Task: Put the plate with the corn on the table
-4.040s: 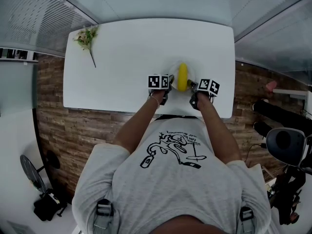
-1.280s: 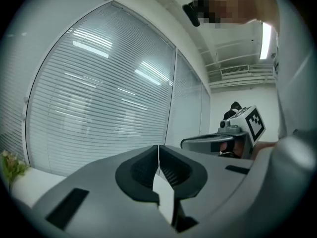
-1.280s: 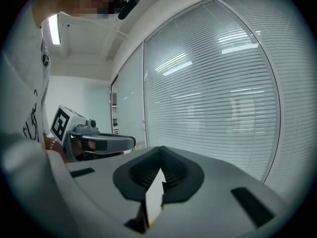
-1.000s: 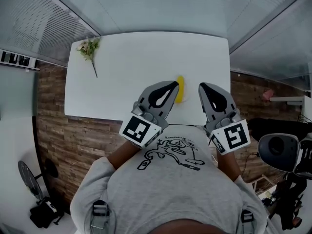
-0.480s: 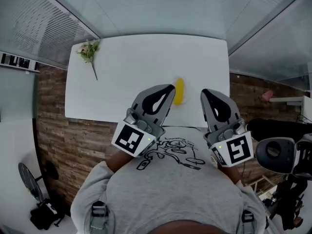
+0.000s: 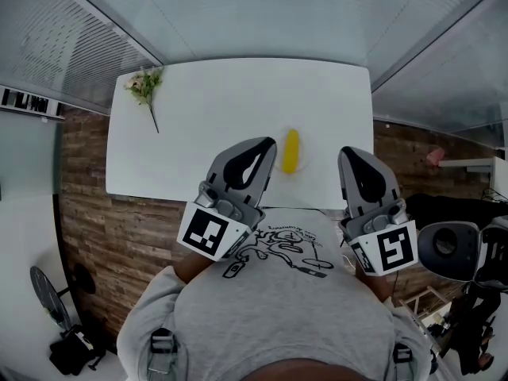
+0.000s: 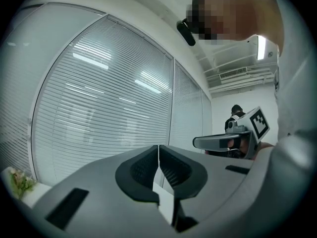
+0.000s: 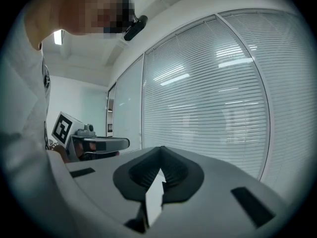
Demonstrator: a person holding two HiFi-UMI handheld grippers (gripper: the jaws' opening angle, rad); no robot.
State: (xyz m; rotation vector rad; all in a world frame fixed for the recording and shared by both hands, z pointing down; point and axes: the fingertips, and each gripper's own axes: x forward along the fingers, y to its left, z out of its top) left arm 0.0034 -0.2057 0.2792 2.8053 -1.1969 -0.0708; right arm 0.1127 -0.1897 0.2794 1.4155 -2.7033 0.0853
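In the head view, I am holding both claws up close to my chest, well apart from the table (image 6: pixel 214 109). A few seconds back they were down at the plate (image 6: pixel 305 163), one on each side of the corn (image 6: pixel 291 151); since then I have been drawing them up and back. The plate is resting on the tabletop near the front edge, right of centre, with the corn lying along it. I judge the placing done and this to be the retreat. The corn is a smooth, bright yellow, elongated cob. The plate is white on a matte white top, so its rim is barely showing. A thin-stemmed flower sprig (image 6: pixel 144 84) is lying at the far left corner. My left gripper (image 6: pixel 268 148) and right gripper (image 6: pixel 350 157) are grey moulded shells with black cut-outs.

In the left gripper view, my jaws are pressing together with nothing between them, the ribbed black pads meeting in one seam. They are pointing at finely slatted blinds (image 7: pixel 99 108), not the table.

In the right gripper view, it is the same: ribbed pads are closing flush on nothing, facing pale horizontal slats behind glass.
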